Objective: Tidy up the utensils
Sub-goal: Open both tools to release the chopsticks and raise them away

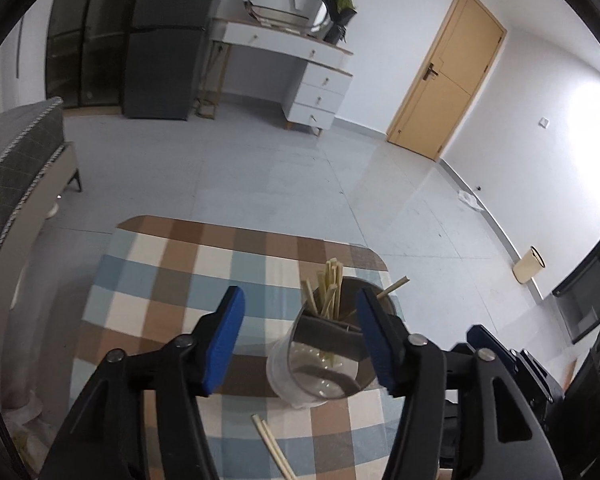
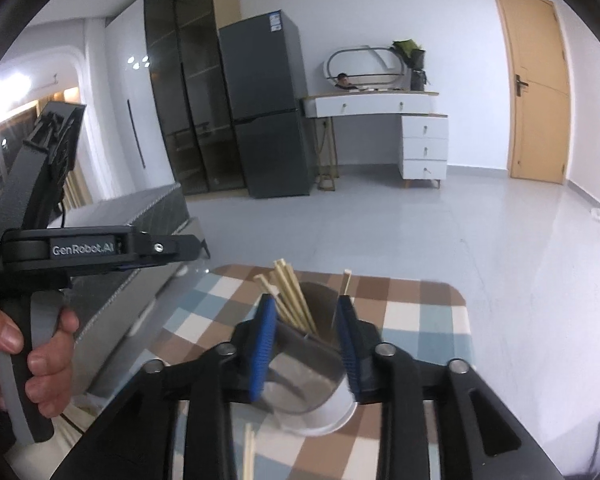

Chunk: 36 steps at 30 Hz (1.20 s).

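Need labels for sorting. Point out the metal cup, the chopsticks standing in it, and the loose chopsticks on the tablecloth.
metal cup [image 1: 320,368]: left wrist view, shiny side wall.
chopsticks in cup [image 1: 329,286]: left wrist view, upper ends of bundle.
loose chopsticks [image 1: 274,446]: left wrist view, mid-length.

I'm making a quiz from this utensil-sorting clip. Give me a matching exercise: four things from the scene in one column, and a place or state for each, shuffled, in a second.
Things:
1. bundle of chopsticks
2. loose chopsticks
3. left gripper
4. holder

Places or states:
A. lying flat on the checked tablecloth, nearer the camera than the holder
B. jaws apart, nothing between the pads
C. standing upright inside the holder
D. shiny cylinder standing on the tablecloth

Pairs: 1-C, 2-A, 3-B, 4-D
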Tool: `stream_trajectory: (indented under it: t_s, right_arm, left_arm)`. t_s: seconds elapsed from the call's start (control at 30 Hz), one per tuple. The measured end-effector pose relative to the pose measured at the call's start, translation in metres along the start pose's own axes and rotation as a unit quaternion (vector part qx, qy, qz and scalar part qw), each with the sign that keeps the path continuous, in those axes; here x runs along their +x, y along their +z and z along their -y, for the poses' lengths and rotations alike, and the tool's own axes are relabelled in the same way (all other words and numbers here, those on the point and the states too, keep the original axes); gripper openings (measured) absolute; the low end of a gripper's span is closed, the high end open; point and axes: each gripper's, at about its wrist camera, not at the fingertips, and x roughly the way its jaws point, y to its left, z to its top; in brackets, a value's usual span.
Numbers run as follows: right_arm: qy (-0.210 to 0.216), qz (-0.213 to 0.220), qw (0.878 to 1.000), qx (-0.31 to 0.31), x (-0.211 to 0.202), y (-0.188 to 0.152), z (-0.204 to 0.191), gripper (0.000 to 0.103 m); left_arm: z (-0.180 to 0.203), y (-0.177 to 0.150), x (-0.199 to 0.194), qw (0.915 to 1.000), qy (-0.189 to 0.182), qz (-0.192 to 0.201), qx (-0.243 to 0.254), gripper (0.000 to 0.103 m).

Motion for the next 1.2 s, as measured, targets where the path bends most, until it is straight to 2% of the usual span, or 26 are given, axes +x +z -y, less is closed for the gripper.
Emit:
stream_trajectory:
  t_s: [0.13,0.3,0.43,0.5,0.6,0.87,1.0,1.2]
  right_arm:
    - [0.002,0.009,1.000,0.012,-0.019,-0.007,-0.008,0.043]
    - [0.001,0.033,0.999,0.022,-0.046,-0.020,-0.019,0.066]
    - [0.005,0.042,0.999,0.034,-0.061,-0.031,-0.026,0.068]
    - [0.003,0.045,0.998,0.036,-0.067,-0.037,-0.030,0.075]
    - [0.003,0.049,0.998,0.042,-0.074,-0.046,-0.033,0.078]
    - [-0.001,0.050,0.998,0.040,-0.081,-0.070,-0.044,0.081]
    - [-0.008,0.054,0.998,0.036,-0.082,-0.080,-0.044,0.085]
    - [-0.012,0.034,0.998,0.047,-0.076,-0.095,-0.038,0.085]
  left_arm:
    - [0.001,-0.010,-0.023,0.9997,0.016,0.017,0.008,0.058]
    - [0.004,-0.025,-0.047,0.9993,0.020,0.028,0.014,0.058]
    - [0.008,-0.038,-0.060,0.9983,0.030,0.038,0.031,0.059]
    - [0.009,-0.045,-0.064,0.9980,0.035,0.041,0.035,0.061]
    - [0.006,-0.058,-0.068,0.9973,0.044,0.045,0.038,0.067]
    - [-0.005,-0.084,-0.066,0.9956,0.068,0.037,0.052,0.069]
    - [-0.010,-0.095,-0.063,0.9947,0.080,0.040,0.051,0.069]
    - [-0.018,-0.107,-0.060,0.9926,0.093,0.055,0.056,0.080]
